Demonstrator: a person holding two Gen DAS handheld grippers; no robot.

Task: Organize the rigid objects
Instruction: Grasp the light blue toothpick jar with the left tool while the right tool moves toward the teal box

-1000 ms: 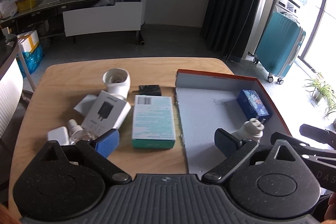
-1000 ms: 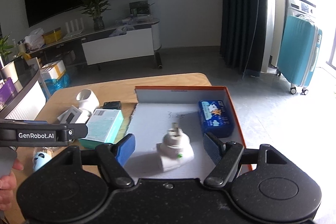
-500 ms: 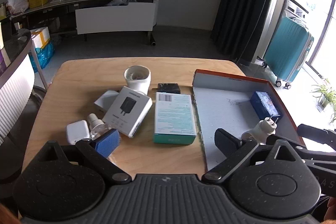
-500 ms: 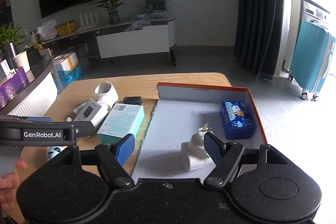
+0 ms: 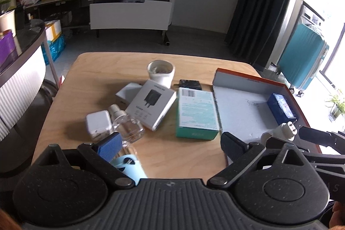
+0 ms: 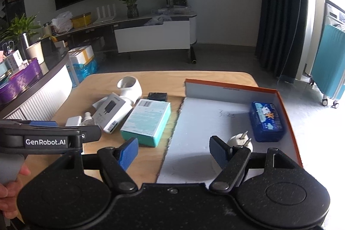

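Observation:
An orange-rimmed box lies on the right of the wooden table. In it are a blue case and a white plug adapter. Left of it lie a teal box, a white charger box, a white cup, a black item, a white cube charger, a clear bottle and a light blue item. My left gripper is open above the table's front. My right gripper is open, the adapter just past its right fingertip.
A teal suitcase stands on the floor to the right. A low TV cabinet runs along the back wall. A counter stands left of the table. The left gripper's side shows in the right wrist view.
Both grippers have pulled back and risen, with the views swinging left. The adapter, between the right jaws a second ago, now lies tilted near the right fingertip. Both stayed open.

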